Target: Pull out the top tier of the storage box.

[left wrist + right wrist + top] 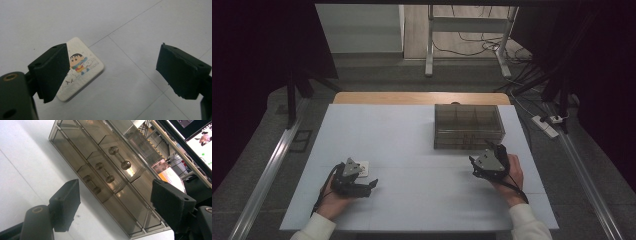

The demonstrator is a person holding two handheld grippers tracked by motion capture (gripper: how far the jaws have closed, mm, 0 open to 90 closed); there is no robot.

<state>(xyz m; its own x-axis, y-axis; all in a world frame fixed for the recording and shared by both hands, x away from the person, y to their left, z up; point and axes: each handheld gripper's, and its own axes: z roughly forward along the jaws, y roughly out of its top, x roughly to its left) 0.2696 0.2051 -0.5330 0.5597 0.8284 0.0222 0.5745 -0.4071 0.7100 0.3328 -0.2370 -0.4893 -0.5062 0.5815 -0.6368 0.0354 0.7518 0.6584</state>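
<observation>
Approach step: left tool (110, 72) wide open, empty, card (81, 67) at its 10 o'clock. Right tool (117, 205) open, empty, facing drawer box (105, 170). Next: centre on card, close.

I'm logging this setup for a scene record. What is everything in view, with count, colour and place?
card: one, white with a cartoon figure, flat on the mat by the left gripper
drawer box: one, smoky clear plastic, far right of the mat, knobs toward the right gripper
mat: one, white, covering the table
table: one, wooden, edge showing beyond the mat
power strip: one, white, on the floor at right
left gripper: one, black, open, over the card
right gripper: one, black, open, facing the drawer box
hands: two, white sleeves, near edge
</observation>
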